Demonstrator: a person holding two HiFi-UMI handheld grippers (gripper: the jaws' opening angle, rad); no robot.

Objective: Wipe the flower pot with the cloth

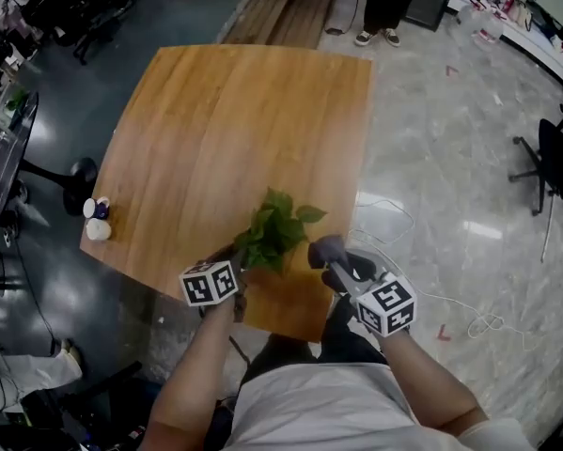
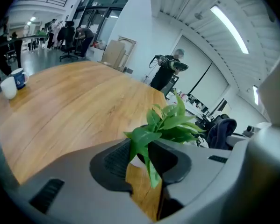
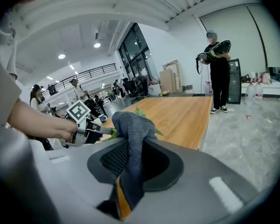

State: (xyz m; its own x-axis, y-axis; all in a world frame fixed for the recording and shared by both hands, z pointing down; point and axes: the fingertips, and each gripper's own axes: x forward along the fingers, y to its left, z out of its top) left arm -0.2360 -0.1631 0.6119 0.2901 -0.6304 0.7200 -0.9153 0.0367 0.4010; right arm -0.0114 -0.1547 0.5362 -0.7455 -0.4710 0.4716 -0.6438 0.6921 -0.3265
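Right hand-held gripper (image 3: 140, 163) clamps cloth (image 3: 132, 125), standing upright; left hand-held gripper (image 2: 142, 166) gapes around upright potted plant (image 2: 171, 125).

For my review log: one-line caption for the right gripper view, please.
The right gripper clamps a grey terry cloth near the leafy green plant on the wooden table.

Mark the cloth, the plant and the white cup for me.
cloth (image 3: 132, 129), right gripper view, bunched part above the jaws.
plant (image 1: 277, 229), head view, middle of the leaves.
white cup (image 1: 98, 230), head view, its top.
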